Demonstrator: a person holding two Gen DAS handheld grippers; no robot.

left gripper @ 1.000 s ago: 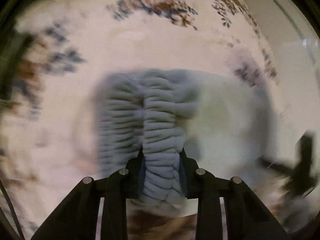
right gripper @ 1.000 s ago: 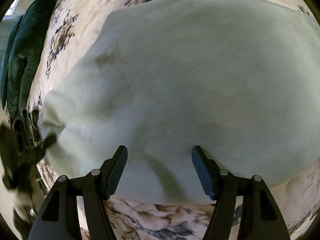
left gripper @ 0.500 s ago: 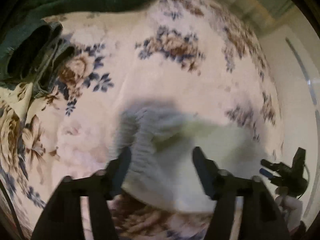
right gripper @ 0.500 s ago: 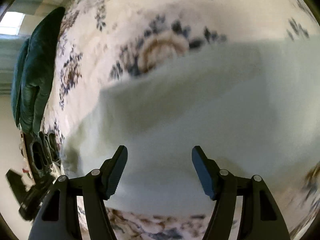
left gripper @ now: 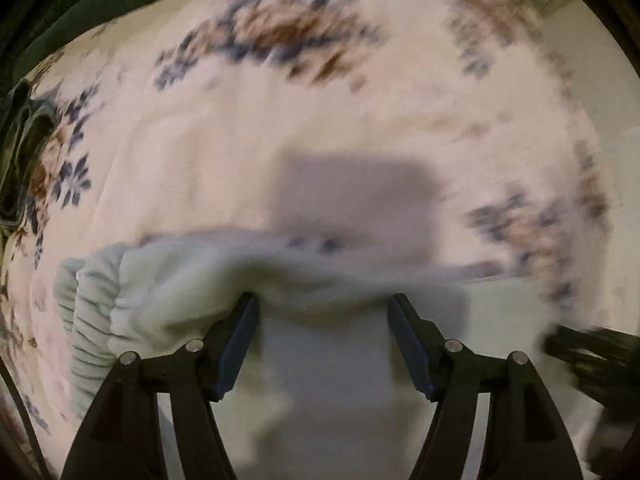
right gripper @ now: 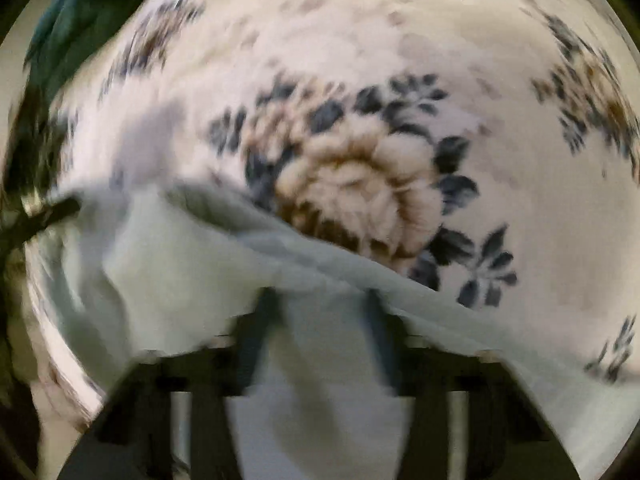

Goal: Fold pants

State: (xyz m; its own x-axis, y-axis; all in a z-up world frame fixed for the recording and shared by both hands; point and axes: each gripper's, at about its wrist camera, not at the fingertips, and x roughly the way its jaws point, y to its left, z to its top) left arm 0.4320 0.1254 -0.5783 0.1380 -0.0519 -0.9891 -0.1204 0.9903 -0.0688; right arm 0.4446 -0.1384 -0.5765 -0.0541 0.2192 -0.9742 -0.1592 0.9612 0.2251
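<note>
The pale mint pants (left gripper: 172,292) lie on a floral bedspread (left gripper: 320,112). Their ribbed elastic waistband (left gripper: 86,312) bunches at the lower left of the left wrist view. My left gripper (left gripper: 322,336) is open, its jaws wide apart over the far edge of the cloth. In the right wrist view the pants (right gripper: 160,260) fill the lower left, with their edge running diagonally down to the right. My right gripper (right gripper: 320,320) is blurred; its jaws stand partly apart with the cloth edge between them, not visibly clamped.
Dark green cushions (right gripper: 68,12) sit at the bed's far left edge, and also show at the top left of the left wrist view (left gripper: 100,0). The other gripper shows as a dark blurred shape (left gripper: 592,352) at the right. A pale wall (left gripper: 580,40) lies beyond the bed.
My left gripper let go of the waistband and opened, then moved to the cloth's far edge. My right gripper slid from over the middle of the pants to their edge and its jaws narrowed.
</note>
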